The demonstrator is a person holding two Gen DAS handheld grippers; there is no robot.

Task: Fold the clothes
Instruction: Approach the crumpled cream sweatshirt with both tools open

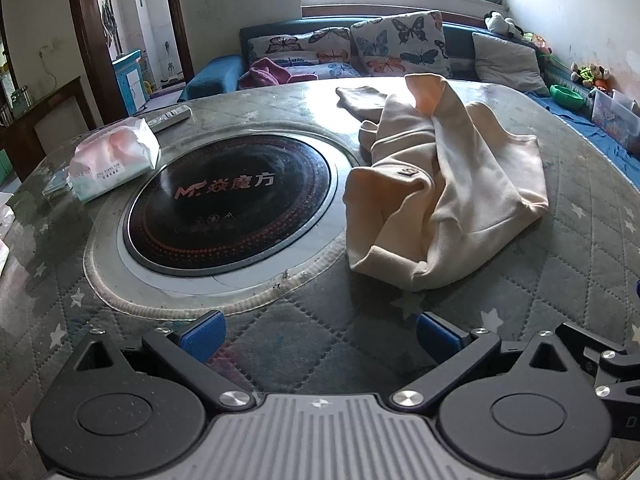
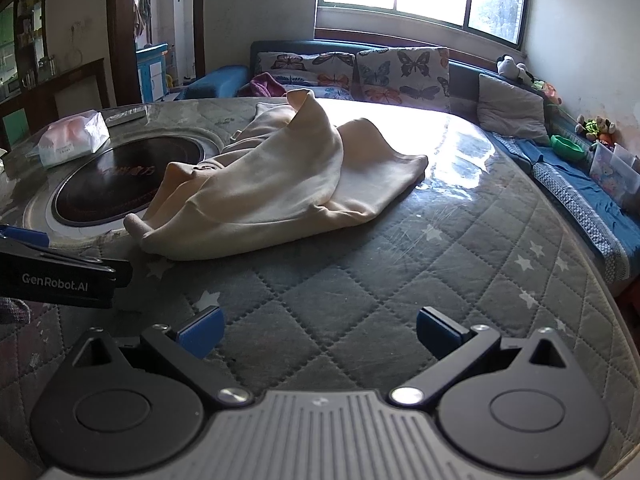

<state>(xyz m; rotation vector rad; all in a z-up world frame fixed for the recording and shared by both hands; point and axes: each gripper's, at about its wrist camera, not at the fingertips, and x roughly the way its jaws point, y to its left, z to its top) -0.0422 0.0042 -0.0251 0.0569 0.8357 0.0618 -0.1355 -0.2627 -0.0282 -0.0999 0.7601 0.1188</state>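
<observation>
The cream garment [image 1: 448, 184] lies crumpled on the quilted counter [image 1: 304, 332], heaped on itself with one edge lapping the rim of the round black cooktop [image 1: 232, 208]; from my left tool [image 1: 318, 338] it sits at about one o'clock, and from my right tool [image 2: 318, 336] at about eleven. Both tools hang above bare quilting with their blue pads spread wide and nothing between them, well short of the cloth. As I judge it, the step in hand is to open the heap flat before any fold. I would take the near hem at its two ends, one tool to each, pinching a single layer rather than the bunched roll, then lift and draw it toward six o'clock. The tissue pack [image 1: 114, 158] at ten o'clock and the remote [image 1: 168, 117] behind it should stay clear of the spread.
</observation>
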